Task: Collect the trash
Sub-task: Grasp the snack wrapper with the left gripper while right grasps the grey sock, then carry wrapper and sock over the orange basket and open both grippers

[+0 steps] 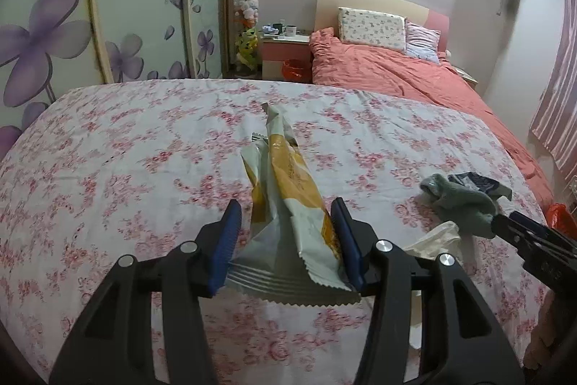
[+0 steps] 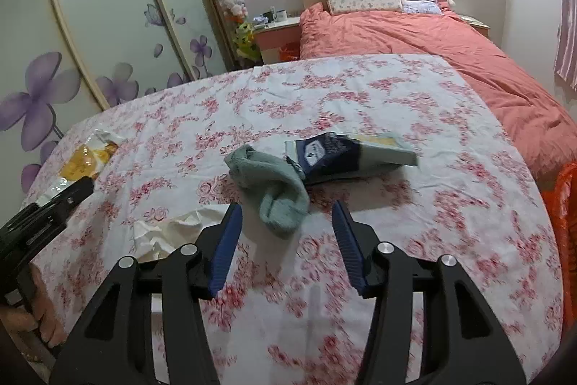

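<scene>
A yellow and white snack wrapper (image 1: 288, 168) stands between the blue pads of my left gripper (image 1: 285, 204), which is shut on it above the floral tablecloth (image 1: 126, 150). The right wrist view shows that wrapper (image 2: 86, 161) and the left gripper (image 2: 84, 184) at the far left. My right gripper (image 2: 286, 206) is open over the cloth, its pads touching nothing. The end of a green sock (image 2: 274, 183) lies just ahead of them. A dark blue packet (image 2: 335, 154) lies behind the sock, and a crumpled white paper (image 2: 169, 230) lies left of my fingers.
A bed with a salmon cover (image 1: 396, 71) stands beyond the table. An orange bin (image 1: 294, 69) sits by the nightstand (image 1: 285, 42). An orange bag (image 2: 566, 204) hangs at the table's right edge. A person's hand (image 2: 39, 316) shows at the lower left.
</scene>
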A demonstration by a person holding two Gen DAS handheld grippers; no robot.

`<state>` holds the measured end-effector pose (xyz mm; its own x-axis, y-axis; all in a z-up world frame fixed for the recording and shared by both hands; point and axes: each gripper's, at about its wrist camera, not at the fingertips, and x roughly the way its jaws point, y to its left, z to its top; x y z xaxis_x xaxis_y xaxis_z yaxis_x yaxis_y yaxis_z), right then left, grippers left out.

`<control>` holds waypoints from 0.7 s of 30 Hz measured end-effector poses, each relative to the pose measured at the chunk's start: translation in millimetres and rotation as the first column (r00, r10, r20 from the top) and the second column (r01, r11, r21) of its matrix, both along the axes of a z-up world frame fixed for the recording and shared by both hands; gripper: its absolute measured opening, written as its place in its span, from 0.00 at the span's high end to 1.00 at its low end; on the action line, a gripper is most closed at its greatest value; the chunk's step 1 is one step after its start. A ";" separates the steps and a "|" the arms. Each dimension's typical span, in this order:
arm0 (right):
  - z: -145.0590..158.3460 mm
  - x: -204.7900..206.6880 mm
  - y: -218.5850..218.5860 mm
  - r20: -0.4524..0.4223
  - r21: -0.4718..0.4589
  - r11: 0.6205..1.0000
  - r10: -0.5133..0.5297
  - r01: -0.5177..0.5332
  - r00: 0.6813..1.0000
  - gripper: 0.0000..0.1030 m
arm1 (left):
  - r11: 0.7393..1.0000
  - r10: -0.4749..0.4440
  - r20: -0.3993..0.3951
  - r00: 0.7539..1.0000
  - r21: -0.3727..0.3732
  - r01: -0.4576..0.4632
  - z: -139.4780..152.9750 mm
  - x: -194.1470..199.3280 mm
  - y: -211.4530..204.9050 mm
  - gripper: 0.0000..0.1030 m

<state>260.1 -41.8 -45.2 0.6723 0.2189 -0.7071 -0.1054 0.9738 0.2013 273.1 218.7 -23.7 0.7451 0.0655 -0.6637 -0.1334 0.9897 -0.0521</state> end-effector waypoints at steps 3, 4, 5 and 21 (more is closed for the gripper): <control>-7.3 9.3 4.6 -0.024 -0.006 1.000 0.000 0.000 1.000 0.57 | 1.000 0.007 -0.002 1.000 -0.004 -0.007 -0.9 -2.0 4.0 0.51; -8.9 10.5 4.8 -0.032 -0.006 1.000 0.001 -0.001 1.000 0.60 | 1.000 0.008 -0.002 1.000 -0.005 -0.008 -0.7 -2.4 5.4 0.51; -12.2 13.9 6.3 -0.043 -0.007 1.000 0.006 -0.006 0.999 0.67 | 1.000 0.008 -0.002 1.000 -0.006 -0.008 -0.6 -2.6 5.1 0.51; 19.8 -20.3 -15.2 0.111 0.013 1.000 0.003 -0.004 0.994 0.89 | 0.999 -0.053 0.024 0.998 -0.011 0.053 10.4 -5.5 -29.1 0.51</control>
